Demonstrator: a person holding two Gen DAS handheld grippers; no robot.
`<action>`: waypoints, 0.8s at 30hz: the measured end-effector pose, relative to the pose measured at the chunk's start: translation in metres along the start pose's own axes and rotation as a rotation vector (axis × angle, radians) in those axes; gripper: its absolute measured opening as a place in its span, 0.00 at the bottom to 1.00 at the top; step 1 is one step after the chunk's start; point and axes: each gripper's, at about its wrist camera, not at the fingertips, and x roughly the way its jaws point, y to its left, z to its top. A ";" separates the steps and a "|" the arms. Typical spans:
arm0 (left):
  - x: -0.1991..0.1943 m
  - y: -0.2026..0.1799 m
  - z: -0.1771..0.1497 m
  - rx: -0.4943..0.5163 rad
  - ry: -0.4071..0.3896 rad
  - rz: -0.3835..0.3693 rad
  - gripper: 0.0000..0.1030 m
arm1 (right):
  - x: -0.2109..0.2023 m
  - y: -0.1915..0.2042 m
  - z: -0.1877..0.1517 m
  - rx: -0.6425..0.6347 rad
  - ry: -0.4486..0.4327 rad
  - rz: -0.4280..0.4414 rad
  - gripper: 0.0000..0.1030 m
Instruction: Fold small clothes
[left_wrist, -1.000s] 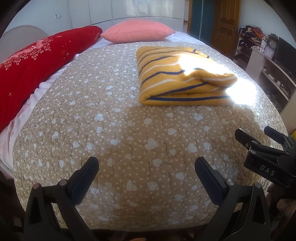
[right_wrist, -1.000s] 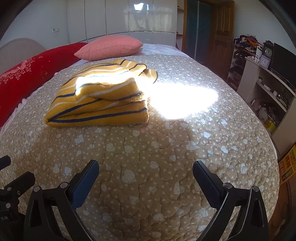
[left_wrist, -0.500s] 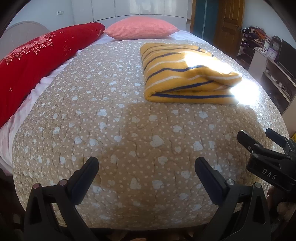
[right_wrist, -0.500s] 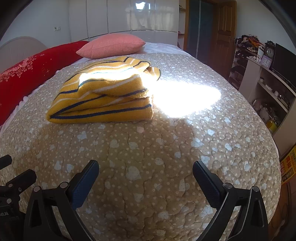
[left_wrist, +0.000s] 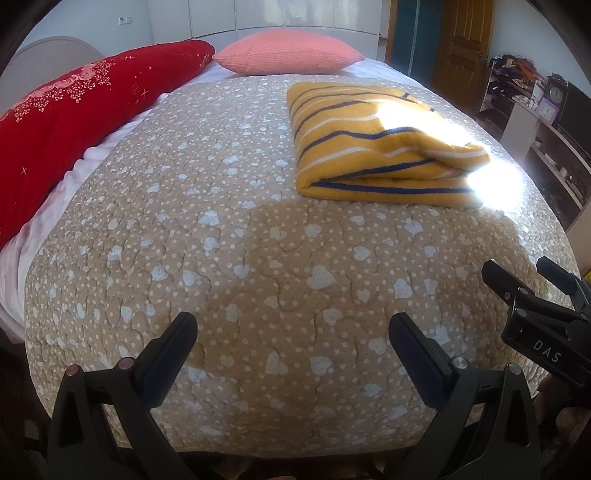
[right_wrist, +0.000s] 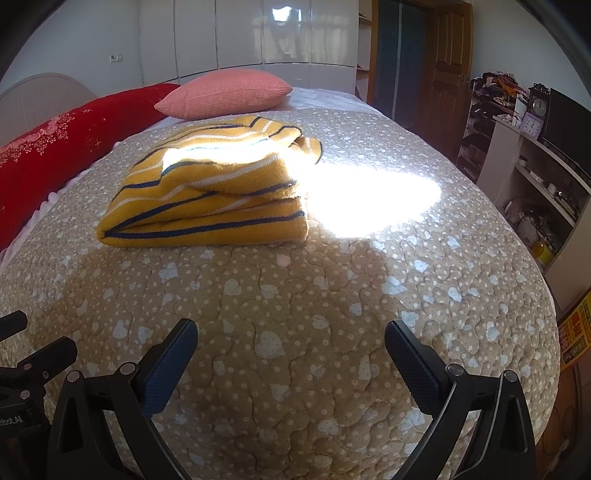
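Observation:
A yellow garment with navy and white stripes (left_wrist: 373, 147) lies folded in a thick rectangle on the beige heart-print bedspread (left_wrist: 240, 258); it also shows in the right wrist view (right_wrist: 210, 192), partly in a bright sun patch. My left gripper (left_wrist: 293, 345) is open and empty near the foot of the bed, well short of the garment. My right gripper (right_wrist: 290, 349) is open and empty too, likewise short of it. The right gripper also shows at the right edge of the left wrist view (left_wrist: 532, 284).
A red embroidered bolster (left_wrist: 74, 110) lies along the left side of the bed and a pink pillow (left_wrist: 288, 51) at its head. Shelves with a clock and clutter (right_wrist: 532, 147) stand to the right. A wooden door (right_wrist: 447, 66) is behind.
Both grippers have tilted down slightly, so the garment sits lower and larger in both views. Both stay open and empty. The garment has not moved.

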 end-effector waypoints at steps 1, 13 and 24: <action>0.000 0.000 0.000 0.000 0.000 0.000 1.00 | -0.001 0.000 0.000 -0.001 -0.001 0.000 1.00; 0.002 0.004 0.000 -0.017 0.004 -0.023 1.00 | -0.006 0.009 0.008 -0.042 -0.023 0.005 1.00; 0.010 0.011 0.002 -0.034 0.009 -0.031 1.00 | -0.002 0.018 0.017 -0.088 -0.032 0.015 1.00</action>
